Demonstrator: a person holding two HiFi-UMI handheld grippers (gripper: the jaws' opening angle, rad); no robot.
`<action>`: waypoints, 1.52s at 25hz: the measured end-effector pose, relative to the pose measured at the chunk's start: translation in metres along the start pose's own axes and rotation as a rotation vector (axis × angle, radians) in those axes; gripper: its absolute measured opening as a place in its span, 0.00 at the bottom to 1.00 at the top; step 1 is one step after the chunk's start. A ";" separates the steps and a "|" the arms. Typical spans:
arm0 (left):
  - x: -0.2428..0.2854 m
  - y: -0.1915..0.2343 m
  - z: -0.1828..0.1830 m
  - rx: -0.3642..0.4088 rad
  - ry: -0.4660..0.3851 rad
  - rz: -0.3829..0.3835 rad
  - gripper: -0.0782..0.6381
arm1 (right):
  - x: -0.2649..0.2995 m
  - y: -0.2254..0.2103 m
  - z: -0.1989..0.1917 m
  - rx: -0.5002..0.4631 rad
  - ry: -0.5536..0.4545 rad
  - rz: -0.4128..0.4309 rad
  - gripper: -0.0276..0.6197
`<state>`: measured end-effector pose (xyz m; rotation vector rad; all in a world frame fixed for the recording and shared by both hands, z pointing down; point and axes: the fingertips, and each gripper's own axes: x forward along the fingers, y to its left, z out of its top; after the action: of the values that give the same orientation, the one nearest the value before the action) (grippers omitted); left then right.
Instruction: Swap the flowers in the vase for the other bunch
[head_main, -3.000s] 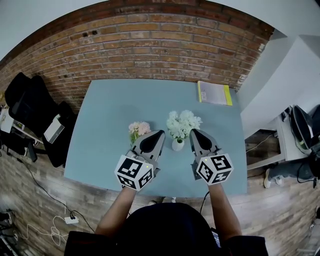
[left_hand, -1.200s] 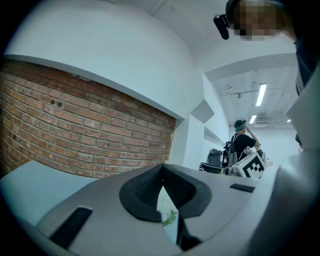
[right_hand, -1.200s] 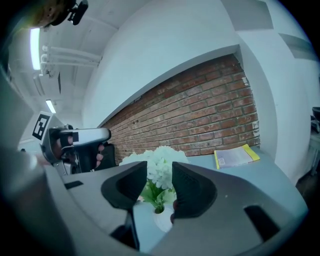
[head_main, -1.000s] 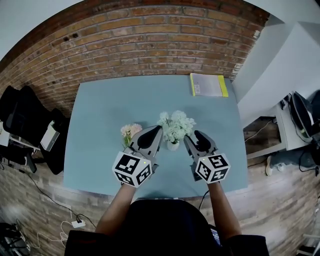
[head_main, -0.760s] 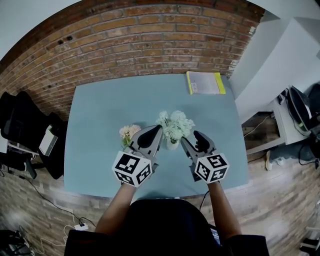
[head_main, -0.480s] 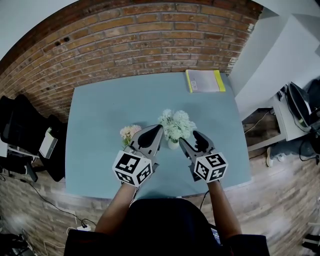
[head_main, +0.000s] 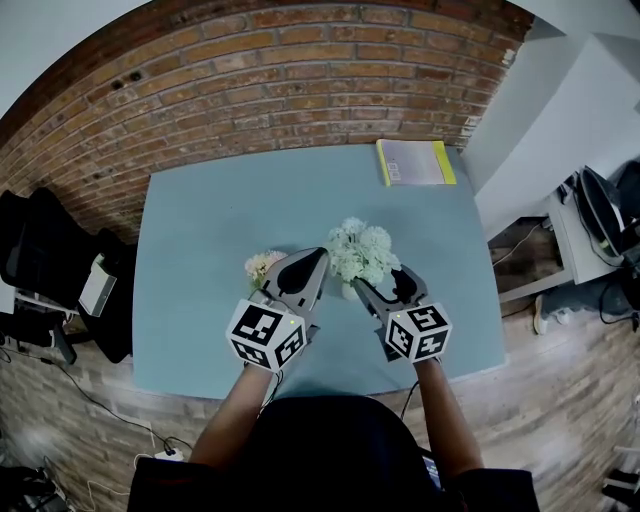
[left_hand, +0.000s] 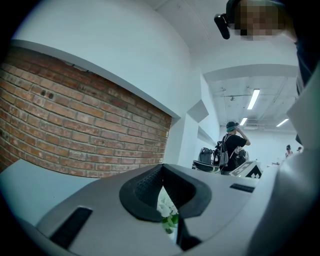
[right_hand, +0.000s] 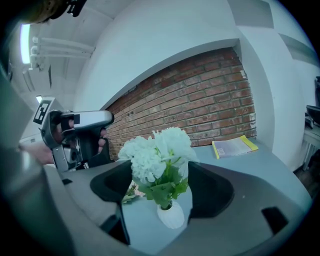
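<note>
A small white vase stands near the middle of the blue tabletop, filled with a bunch of white flowers on green leaves. The right gripper sits on the near side of the vase with its jaws wide apart, and they have just been opening. The vase and its flowers stand in the gap between them, and neither pad touches. The left gripper hovers just left of the vase, its jaws closed together with nothing in them; a sliver of the white blooms shows past their tips. The other bunch, pink flowers, lies flat on the tabletop left of the vase, beyond the left gripper. A yellow-edged book lies well behind the vase to the right, near the brick wall.
</note>
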<state>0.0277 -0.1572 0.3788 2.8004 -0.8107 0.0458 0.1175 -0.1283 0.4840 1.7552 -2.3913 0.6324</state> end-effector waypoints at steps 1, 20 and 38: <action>0.000 0.001 0.000 -0.001 0.000 0.002 0.12 | 0.002 -0.001 -0.001 0.000 0.002 -0.002 0.55; 0.002 0.026 -0.007 -0.029 0.015 0.052 0.12 | 0.038 -0.006 -0.005 -0.019 0.030 -0.002 0.73; 0.006 0.042 -0.013 -0.062 0.022 0.079 0.12 | 0.047 -0.002 -0.006 -0.056 0.050 0.027 0.73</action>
<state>0.0106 -0.1923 0.4009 2.7045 -0.9022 0.0639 0.1030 -0.1677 0.5056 1.6675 -2.3793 0.5998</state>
